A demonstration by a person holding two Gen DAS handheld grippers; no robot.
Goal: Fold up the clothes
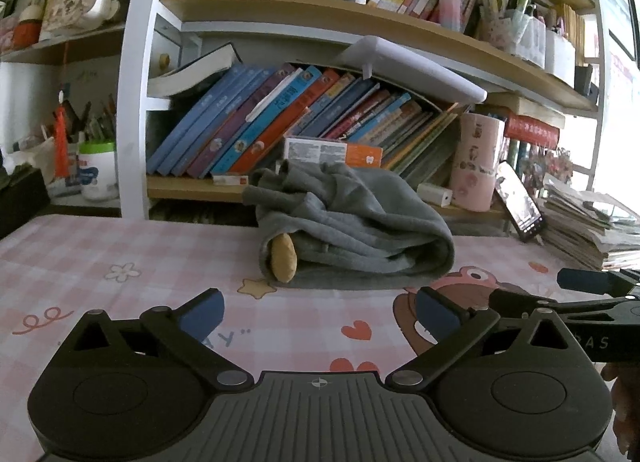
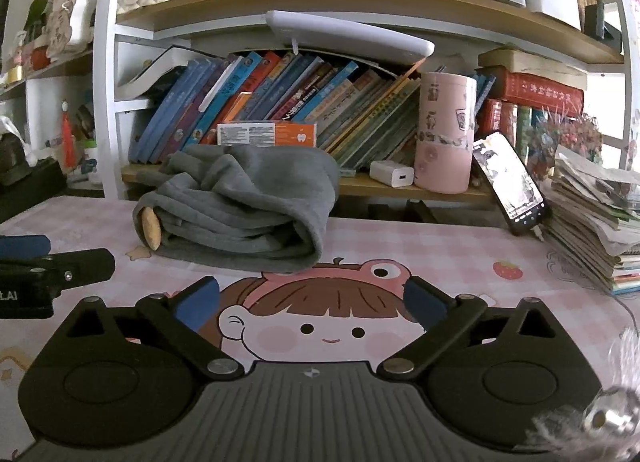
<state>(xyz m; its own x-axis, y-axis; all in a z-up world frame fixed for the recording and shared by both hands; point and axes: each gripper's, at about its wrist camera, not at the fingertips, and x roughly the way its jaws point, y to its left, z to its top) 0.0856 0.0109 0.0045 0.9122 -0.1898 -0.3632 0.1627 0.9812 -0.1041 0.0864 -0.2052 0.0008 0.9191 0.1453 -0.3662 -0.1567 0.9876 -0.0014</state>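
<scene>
A grey garment (image 1: 348, 221) lies folded in a thick bundle on the pink checked desk mat (image 1: 120, 254), close to the bookshelf; a tan patch (image 1: 283, 258) shows at its left end. My left gripper (image 1: 318, 312) stands open a short way in front of the bundle, nothing between its blue pads. In the right wrist view the same grey garment (image 2: 244, 205) sits ahead and to the left. My right gripper (image 2: 312, 302) is open over the cartoon print, apart from the cloth. Each gripper shows at the edge of the other's view.
A bookshelf (image 1: 280, 121) full of leaning books rises right behind the garment. A pink cylinder (image 2: 444, 133), a white charger (image 2: 392, 173) and a propped phone (image 2: 508, 185) stand at the right. A stack of papers (image 2: 592, 221) lies on the mat's right side.
</scene>
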